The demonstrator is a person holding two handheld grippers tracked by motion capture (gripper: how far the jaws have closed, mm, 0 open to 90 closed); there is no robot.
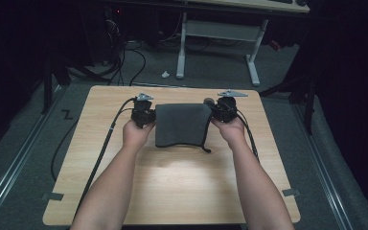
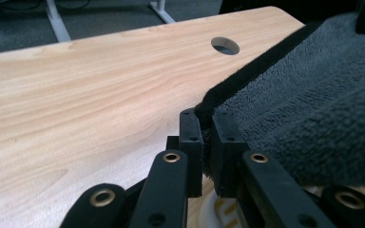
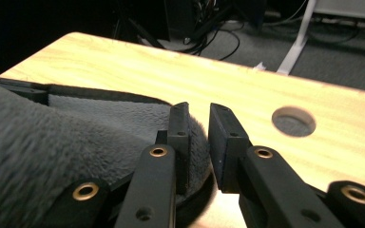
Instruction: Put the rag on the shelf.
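Because each claw pinches one far corner, the towel [image 1: 181,123] stays stretched flat between them, low over the counter [image 1: 172,191]. Left claw [image 2: 208,130] clamps the black hem; right claw [image 3: 198,137] bites the fleece edge, presumably for folding.

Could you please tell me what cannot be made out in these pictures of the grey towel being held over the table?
- High view: the jaws of the left gripper and right gripper are hidden by hands and towel.
- Right gripper view: the towel hides the left jaw's pad.
- Left gripper view: the towel's far corner is cut off.
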